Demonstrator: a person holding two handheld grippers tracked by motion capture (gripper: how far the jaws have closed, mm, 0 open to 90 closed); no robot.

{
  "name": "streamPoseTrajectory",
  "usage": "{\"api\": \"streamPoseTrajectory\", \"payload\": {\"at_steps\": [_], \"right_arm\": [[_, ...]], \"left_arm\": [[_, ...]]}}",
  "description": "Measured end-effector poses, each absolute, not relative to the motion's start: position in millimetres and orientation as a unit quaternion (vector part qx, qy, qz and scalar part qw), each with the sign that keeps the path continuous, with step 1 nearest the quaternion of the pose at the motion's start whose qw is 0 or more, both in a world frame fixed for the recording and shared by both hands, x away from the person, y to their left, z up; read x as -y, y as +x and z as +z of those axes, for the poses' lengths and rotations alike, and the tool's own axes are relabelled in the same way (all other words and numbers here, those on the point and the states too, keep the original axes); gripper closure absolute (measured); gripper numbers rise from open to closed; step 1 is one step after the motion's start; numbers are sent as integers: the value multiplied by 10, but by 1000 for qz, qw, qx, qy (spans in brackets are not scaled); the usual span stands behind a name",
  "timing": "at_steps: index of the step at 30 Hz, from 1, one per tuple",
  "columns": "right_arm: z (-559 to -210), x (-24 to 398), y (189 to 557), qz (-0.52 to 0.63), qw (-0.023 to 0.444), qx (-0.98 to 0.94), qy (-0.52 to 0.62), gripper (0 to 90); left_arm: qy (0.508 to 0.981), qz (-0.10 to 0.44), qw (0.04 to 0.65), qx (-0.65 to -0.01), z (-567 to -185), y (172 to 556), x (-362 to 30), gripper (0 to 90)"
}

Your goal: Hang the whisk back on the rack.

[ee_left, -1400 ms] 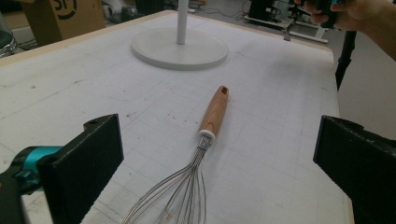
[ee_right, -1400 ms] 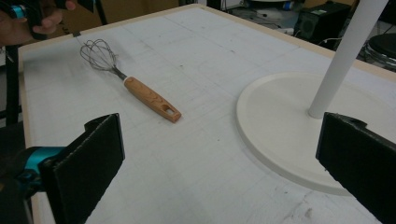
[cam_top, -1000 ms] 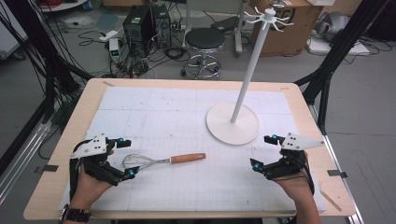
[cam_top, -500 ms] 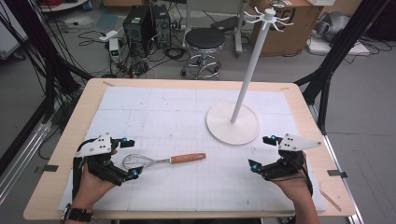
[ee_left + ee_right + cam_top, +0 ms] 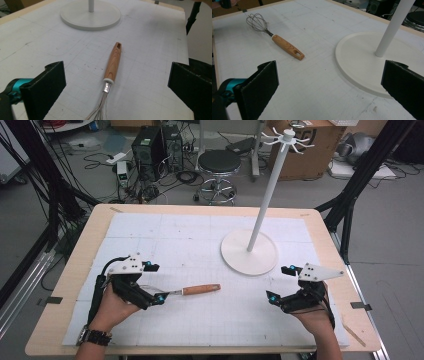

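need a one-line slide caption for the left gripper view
Open left gripper straddling a wooden-handled whisk lying on the gridded mat, white stand base beyond.

Wooden-handled wire whisk flat on the white gridded mat, left of centre, wire end between the left gripper's spread jaws. Behind and right, white round-based hook stand upright; right gripper before it.

1 whisk, 1 stand, 2 grippers.
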State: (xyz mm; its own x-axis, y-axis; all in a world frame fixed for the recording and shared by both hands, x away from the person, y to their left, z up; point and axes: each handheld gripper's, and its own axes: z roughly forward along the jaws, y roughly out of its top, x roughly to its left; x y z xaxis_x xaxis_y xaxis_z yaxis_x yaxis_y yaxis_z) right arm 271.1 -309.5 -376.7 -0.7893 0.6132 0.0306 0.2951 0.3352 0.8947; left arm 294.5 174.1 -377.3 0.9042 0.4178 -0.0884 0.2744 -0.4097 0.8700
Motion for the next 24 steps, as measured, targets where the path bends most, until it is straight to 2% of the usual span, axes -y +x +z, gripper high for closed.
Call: {"api": "streamPoseTrajectory", "payload": {"at_steps": [9, 15, 24], "right_arm": [[-3771, 3115, 2716, 501, 158, -801, 288, 1], [-3773, 3122, 2719, 503, 159, -800, 287, 1], [-3782, 3120, 2728, 503, 159, -800, 286, 1]], "left_arm": [[879, 52, 430, -200, -3821, 3118, -1397, 20], [894, 41, 404, -192, -3866, 3206, -1189, 20], [930, 43, 314, -189, -4053, 3341, -857, 20]]}}
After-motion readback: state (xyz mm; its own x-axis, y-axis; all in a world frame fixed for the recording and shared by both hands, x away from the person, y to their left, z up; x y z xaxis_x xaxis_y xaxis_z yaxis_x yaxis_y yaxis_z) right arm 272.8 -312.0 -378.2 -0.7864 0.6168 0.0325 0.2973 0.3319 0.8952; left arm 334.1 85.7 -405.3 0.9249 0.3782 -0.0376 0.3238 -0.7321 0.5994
